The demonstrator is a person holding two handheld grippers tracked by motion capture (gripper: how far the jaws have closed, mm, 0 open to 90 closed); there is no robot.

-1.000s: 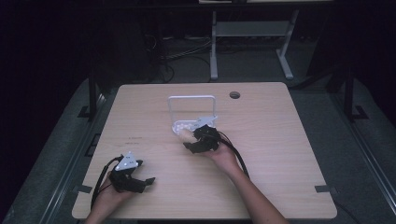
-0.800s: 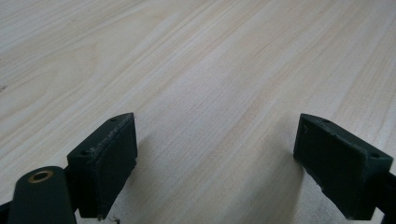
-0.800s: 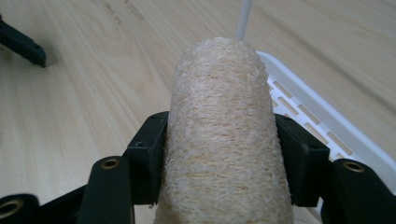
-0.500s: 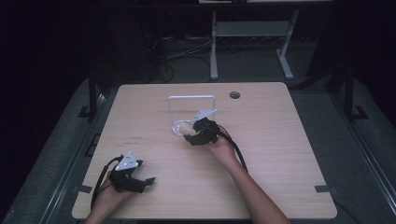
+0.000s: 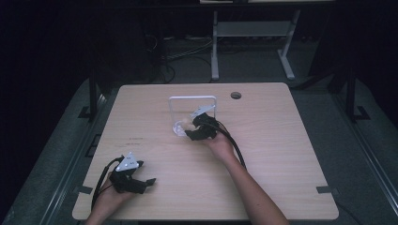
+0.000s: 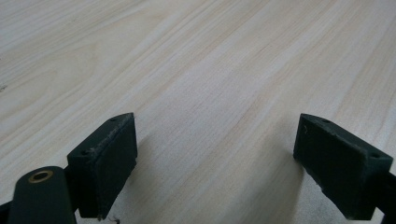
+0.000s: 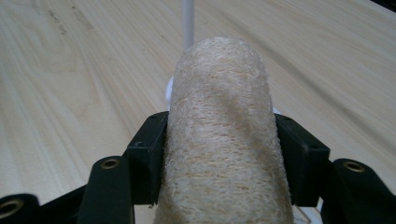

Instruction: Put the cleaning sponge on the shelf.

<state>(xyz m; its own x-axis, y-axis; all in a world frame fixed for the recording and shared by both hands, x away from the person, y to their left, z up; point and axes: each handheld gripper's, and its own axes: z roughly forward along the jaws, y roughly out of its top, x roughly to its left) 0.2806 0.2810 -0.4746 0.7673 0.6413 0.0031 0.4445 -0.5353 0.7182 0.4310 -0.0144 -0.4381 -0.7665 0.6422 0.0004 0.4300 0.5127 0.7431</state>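
Landmark: white frame (image 5: 192,115), a thin-barred upright stand sitting at the middle of the wooden table (image 5: 281,140), toward the far edge.

1. Left gripper (image 5: 141,182). Lying near the table's front left corner, well apart from the white frame, on the person's side of it. A hand (image 5: 112,190) is holding it from behind, and a black cable (image 5: 101,180) is looping off its rear. A grey three-cornered plate (image 5: 128,162) is sitting on top. In the left gripper view the two black jaws are standing wide apart, released, with bare wood grain between the pads (image 6: 105,161) and nothing gripped.

2. Loofah sponge (image 7: 219,140). A pale, beige, coarse-fibred roll, rounded at its far end. In the right gripper view it is sitting clamped between the black jaws, its tip pointing at a white bar of the frame just beyond. In the high view it is appearing as a small pale patch (image 5: 187,123) at the foot of the white frame, beside a small white item that is too small to identify.

3. Right gripper (image 5: 190,131). Hovering at the front right foot of the white frame, jaws clenched on the loofah sponge from both sides. The right hand (image 5: 218,143) is holding it, forearm reaching in from the table's near edge.

4. Round hole (image 5: 235,95). Lying in the tabletop to the right of the white frame, near the far edge.
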